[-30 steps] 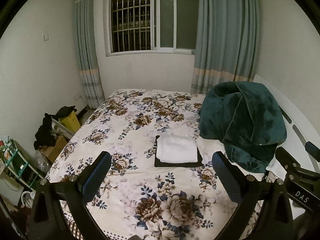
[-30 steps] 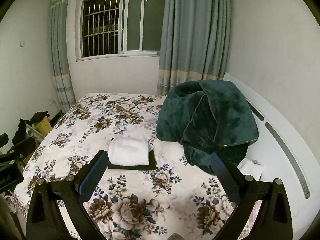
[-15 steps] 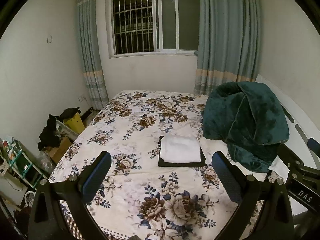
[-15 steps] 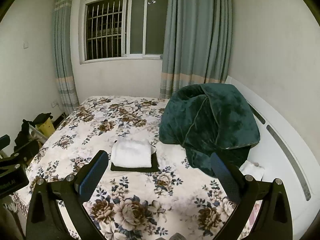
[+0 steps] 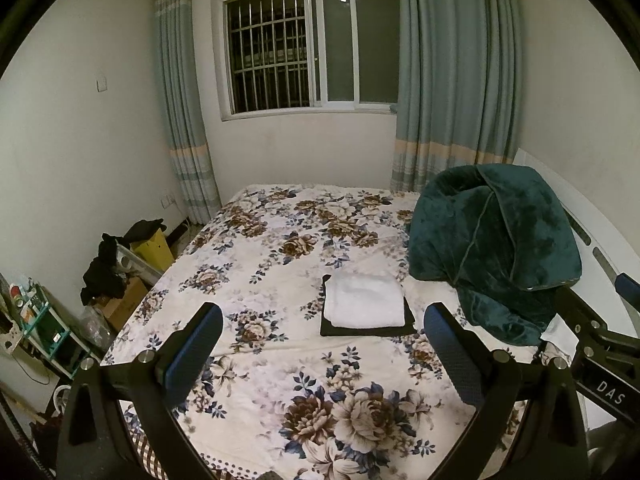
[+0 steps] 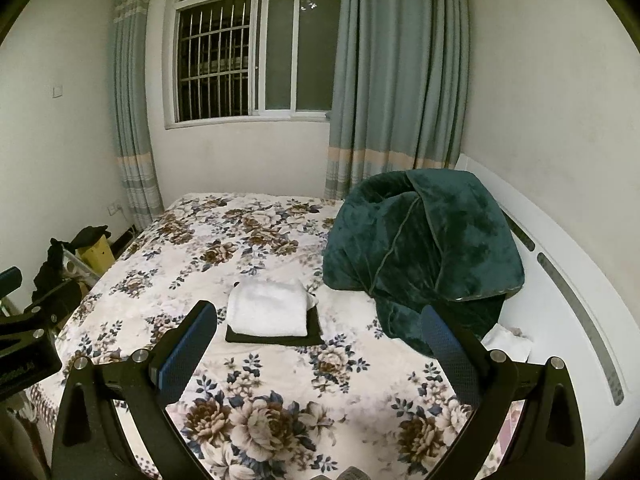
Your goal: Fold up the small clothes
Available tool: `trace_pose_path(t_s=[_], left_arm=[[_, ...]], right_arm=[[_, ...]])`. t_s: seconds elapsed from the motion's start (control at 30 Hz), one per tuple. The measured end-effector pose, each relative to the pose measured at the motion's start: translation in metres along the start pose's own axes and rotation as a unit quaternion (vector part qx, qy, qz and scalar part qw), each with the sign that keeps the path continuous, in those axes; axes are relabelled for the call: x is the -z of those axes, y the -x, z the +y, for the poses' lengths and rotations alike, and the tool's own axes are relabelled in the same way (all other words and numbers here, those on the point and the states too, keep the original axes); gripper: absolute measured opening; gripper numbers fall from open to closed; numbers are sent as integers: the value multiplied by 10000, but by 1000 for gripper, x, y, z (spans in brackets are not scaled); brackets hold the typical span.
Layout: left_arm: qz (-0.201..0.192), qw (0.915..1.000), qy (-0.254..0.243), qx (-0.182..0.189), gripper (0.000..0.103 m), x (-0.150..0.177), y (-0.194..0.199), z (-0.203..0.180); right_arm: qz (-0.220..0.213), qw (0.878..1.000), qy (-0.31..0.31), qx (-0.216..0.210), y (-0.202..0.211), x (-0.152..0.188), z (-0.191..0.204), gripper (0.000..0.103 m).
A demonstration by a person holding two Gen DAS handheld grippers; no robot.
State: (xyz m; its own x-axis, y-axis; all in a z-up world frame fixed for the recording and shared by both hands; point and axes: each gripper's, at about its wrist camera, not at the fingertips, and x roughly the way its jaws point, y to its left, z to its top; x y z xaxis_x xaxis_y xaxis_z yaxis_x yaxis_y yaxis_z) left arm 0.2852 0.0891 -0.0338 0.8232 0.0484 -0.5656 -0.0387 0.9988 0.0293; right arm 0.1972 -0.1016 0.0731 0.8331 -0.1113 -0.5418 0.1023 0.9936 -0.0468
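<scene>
While both grippers hung above the bed's near edge, the scene read so:
Left gripper: jaws wide apart, holding nothing.
Right gripper: jaws wide apart, holding nothing.
White folded cloth: stacked on a dark folded cloth, mid-bed.
Green blanket: heaped just right of the stack.

The left tongs have a matte black frame forking into two arms, each ending in a blue, finely dimpled pad, with round silver screw heads along the arms. The right tongs are built alike; seen from the left camera, their black body bears white letters "DAS".
</scene>
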Motion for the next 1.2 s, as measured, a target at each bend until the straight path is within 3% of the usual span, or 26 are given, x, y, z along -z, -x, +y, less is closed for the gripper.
trace_pose_path(t_s=[1.2], left_arm=[[-17,10000,-13,-1,103,-1,0,1]], right_arm=[[-59,10000,-13,-25,-2,-5,10,103]])
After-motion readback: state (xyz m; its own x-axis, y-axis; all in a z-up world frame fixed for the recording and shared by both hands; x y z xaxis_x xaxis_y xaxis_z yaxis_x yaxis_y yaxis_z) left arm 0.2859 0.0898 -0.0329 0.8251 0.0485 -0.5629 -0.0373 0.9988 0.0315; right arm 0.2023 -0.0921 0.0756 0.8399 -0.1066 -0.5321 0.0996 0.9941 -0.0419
